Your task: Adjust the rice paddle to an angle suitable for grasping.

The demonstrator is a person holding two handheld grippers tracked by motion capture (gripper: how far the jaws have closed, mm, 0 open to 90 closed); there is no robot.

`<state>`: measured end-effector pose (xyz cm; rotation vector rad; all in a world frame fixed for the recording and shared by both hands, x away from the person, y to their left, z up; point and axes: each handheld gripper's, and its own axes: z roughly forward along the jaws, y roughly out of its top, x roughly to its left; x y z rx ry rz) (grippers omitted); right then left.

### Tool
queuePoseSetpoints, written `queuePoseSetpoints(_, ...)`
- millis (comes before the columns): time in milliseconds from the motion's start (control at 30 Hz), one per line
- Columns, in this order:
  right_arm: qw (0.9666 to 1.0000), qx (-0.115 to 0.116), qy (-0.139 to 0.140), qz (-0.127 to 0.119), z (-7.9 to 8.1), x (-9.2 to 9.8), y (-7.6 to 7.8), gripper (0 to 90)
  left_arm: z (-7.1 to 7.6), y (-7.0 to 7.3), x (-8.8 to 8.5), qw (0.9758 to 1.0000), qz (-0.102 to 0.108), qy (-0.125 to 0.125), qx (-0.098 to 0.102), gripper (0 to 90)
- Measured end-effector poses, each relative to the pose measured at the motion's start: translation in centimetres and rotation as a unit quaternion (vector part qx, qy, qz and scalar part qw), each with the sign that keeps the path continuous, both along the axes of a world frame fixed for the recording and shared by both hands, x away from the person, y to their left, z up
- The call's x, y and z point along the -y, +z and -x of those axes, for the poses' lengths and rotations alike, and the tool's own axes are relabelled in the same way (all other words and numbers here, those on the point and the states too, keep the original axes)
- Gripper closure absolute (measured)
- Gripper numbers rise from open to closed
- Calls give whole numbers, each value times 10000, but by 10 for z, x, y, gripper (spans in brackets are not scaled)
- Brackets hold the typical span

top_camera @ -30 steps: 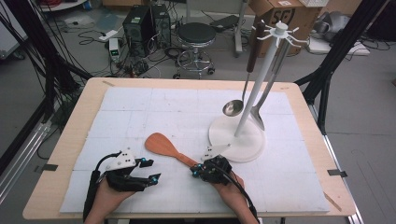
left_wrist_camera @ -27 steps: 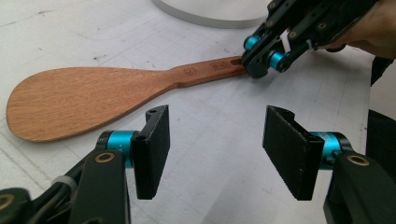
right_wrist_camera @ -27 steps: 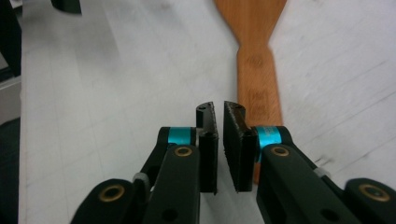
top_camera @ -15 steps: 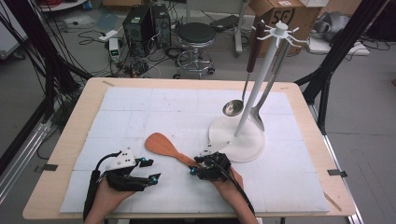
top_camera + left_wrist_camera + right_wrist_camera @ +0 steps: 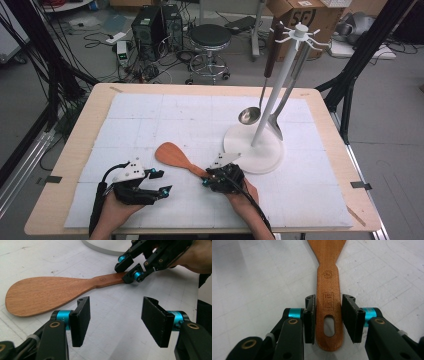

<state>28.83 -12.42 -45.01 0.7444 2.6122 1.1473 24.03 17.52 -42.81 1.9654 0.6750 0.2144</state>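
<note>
Flat brown wooden spatula (image 5: 181,159) lying on the white padded mat (image 5: 150,120), lower centre of the high view. Right gripper (image 5: 327,315) just closing, jaws snug against the handle. Left gripper (image 5: 113,318) half open, holding nothing, lower left.

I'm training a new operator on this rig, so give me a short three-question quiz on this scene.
1. True or false: the left tongs hold the wooden spatula.
2. Which part of the spatula lies between the right tongs? A) blade B) handle end with the hanging hole C) neither
3. What hangs on the white stand?

Key: 1. False; they are open, with nothing between them. 2. B. 3. A ladle and a second metal utensil.
</note>
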Motion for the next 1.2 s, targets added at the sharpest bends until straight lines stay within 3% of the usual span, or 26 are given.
queuePoseSetpoints(267, 9993, -177, 328, -55, 6, 0, 2, 649, 0, 1, 2, 10000, -9, -70, 27, 398)
queuePoseSetpoints(400, 9983, -103, 557, -106, 10, 1, 4, 649, 1, 1, 3, 10000, -1, -83, 21, 391)
queuePoseSetpoints(533, 9975, -208, 667, -139, 17, 4, 8, 649, 1, 1, 4, 9999, -10, -117, 33, 385)
queuePoseSetpoints(567, 9970, -107, 736, -191, 17, 5, 8, 650, 1, 2, 4, 9999, -16, -129, 38, 384)
queuePoseSetpoints(667, 9960, -278, 818, -237, 23, 9, 8, 650, 1, 2, 5, 9999, -24, -157, 48, 381)
queuePoseSetpoints(1067, 9967, -403, 687, -164, 24, 15, 1, 641, 0, 0, 8, 9997, -75, -227, 23, 377)
queuePoseSetpoints(1133, 9968, -228, 739, -189, 23, 15, 0, 639, 0, 0, 9, 9997, -77, -236, 18, 377)
queuePoseSetpoints(1167, 9969, -315, 703, -179, 25, 15, 1, 638, 0, 0, 9, 9997, -73, -238, 20, 377)
queuePoseSetpoints(1200, 9971, -244, 706, -170, 25, 15, 0, 638, 0, 0, 9, 9997, -73, -244, 23, 377)
